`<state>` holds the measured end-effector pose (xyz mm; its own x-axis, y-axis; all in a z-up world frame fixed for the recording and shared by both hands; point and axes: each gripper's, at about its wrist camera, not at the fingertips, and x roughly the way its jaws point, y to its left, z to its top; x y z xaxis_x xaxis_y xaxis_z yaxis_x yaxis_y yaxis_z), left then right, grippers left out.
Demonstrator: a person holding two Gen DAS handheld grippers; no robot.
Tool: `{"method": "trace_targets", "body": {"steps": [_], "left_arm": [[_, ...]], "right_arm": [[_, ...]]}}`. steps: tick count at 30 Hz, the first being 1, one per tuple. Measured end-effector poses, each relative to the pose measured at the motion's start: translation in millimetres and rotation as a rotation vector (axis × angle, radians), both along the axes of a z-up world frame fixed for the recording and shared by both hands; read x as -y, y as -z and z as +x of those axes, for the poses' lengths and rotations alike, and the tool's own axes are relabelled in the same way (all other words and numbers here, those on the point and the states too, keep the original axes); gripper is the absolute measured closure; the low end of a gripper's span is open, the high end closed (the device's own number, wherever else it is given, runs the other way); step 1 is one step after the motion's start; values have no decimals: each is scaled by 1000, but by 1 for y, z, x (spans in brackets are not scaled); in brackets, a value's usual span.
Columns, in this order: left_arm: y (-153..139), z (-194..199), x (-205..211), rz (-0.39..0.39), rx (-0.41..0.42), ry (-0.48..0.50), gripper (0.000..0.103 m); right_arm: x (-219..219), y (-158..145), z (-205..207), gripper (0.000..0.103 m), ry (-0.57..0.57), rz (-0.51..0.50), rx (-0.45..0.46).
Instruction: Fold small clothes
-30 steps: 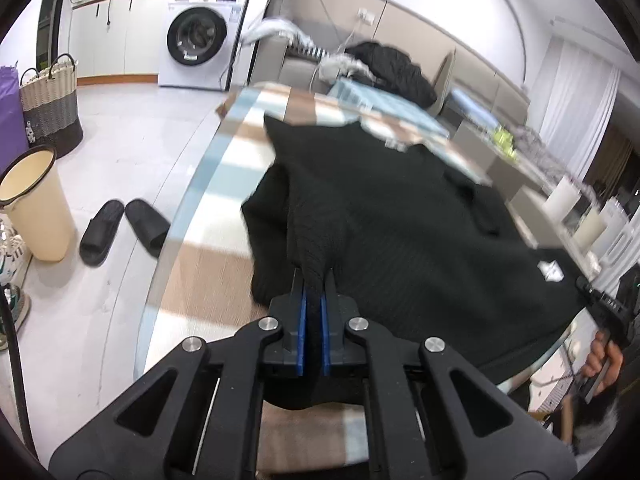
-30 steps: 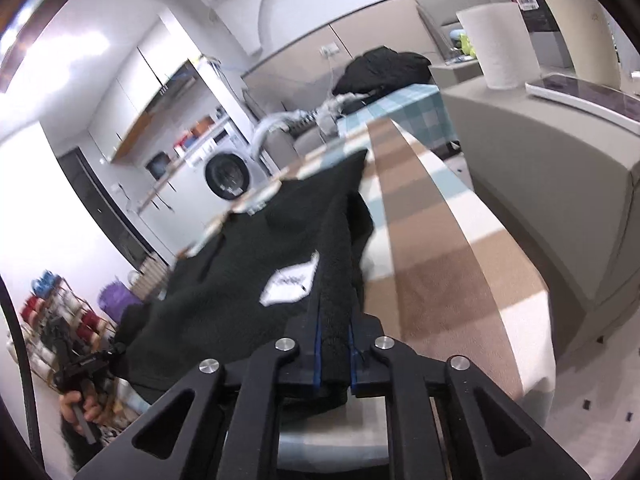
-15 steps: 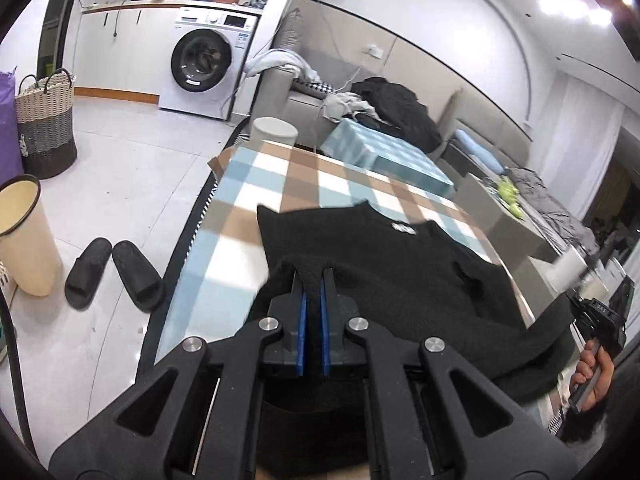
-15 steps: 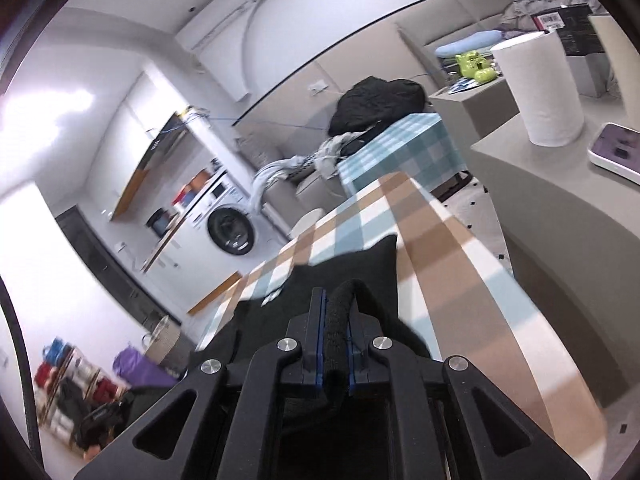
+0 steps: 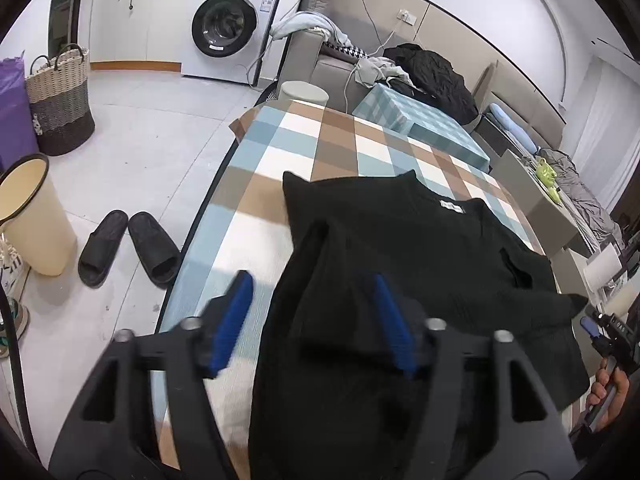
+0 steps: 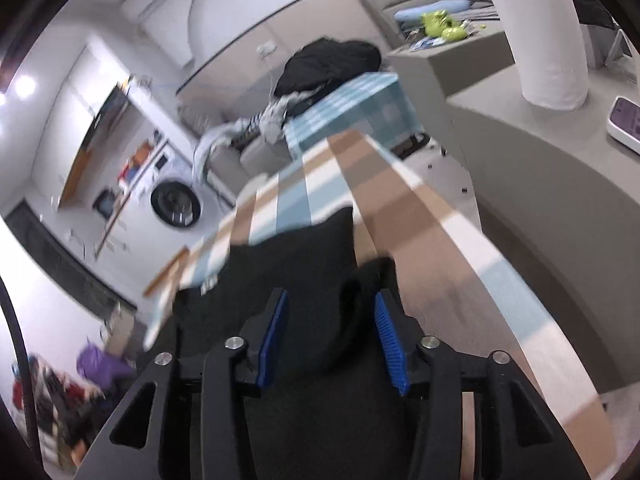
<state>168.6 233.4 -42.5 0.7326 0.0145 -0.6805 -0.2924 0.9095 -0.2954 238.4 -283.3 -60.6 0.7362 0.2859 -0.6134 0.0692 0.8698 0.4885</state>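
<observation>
Sweater risk: both sets of jaws opening, left gripper and right gripper releasing, so snagged knit could drag the fold apart on the bench.

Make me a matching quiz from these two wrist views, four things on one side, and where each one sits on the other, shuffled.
Things:
1. black knitted sweater
2. pair of black slippers
3. white roll of paper towel
4. white front-loading washing machine

Places:
A. on the pale floor beside the table
B. against the far wall, under a counter
C. spread on the checked tablecloth
D. standing on the grey counter

Pairs: 1-C, 2-A, 3-D, 4-B
</observation>
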Motion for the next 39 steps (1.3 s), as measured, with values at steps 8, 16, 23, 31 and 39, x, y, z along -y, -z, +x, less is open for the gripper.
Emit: {"method": "trace_targets", "body": {"steps": [8,16,23,31,39], "left_arm": [[8,-46,28,46,-16,51,39],[4,-68,46,71,-6,92,39],[9,-76,56,88,-37,112,39],[27,-93,63,88,-108,147,39],[39,-93,74,89,-141,198,39]], "right_arm": [[-6,34,-17,48,-79,-165,-126],[-23,-1,-30,98,-108,-275,142],[-22,-23,-6,89,51,-263,183],[-8,8,-27,61,23,-196,20],[5,29,-63,49,-12,-188,-33]]}}
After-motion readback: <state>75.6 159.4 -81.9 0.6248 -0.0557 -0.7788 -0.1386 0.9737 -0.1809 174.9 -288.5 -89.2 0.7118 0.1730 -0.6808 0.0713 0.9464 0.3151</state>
